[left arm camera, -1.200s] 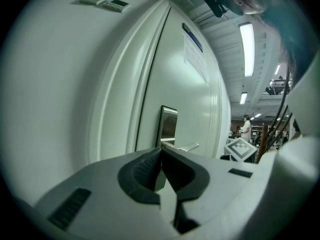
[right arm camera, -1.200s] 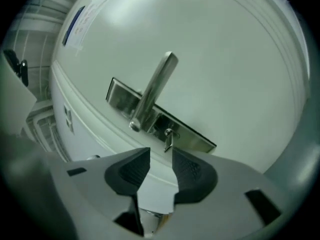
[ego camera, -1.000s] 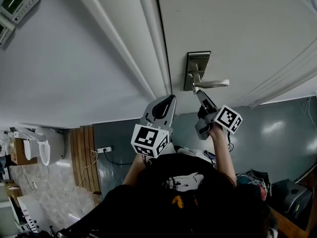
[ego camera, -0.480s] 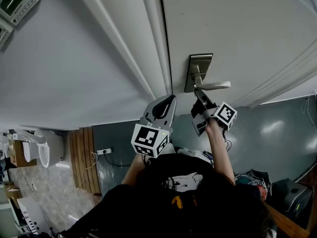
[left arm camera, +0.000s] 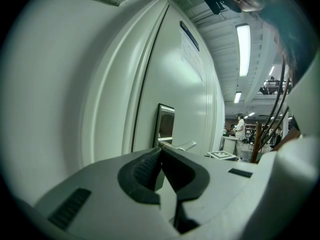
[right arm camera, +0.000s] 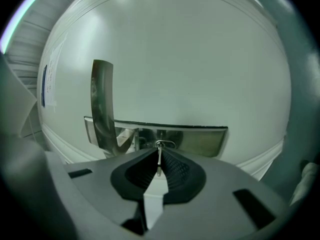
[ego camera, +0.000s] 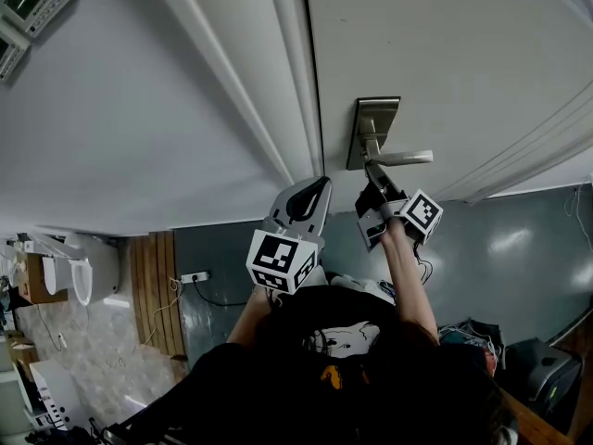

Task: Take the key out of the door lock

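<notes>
White door [ego camera: 463, 44] fills the top of the head view, with grey floor [ego camera: 519, 239] below. Right gripper [ego camera: 372, 170] has just been closing; its fingers [right arm camera: 177, 170] now pinch the key [right arm camera: 159, 158], seated in the lock plate [ego camera: 373, 123] under the handle [ego camera: 406, 158], centre right. Left gripper [ego camera: 315, 188] holds its fingers together, empty. Pulling at a slant could jam or bend the key.

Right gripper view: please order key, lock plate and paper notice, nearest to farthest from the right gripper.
1. Key: between the jaws, which have just been closing.
2. Lock plate: just behind it.
3. Paper notice: at the far left.
</notes>
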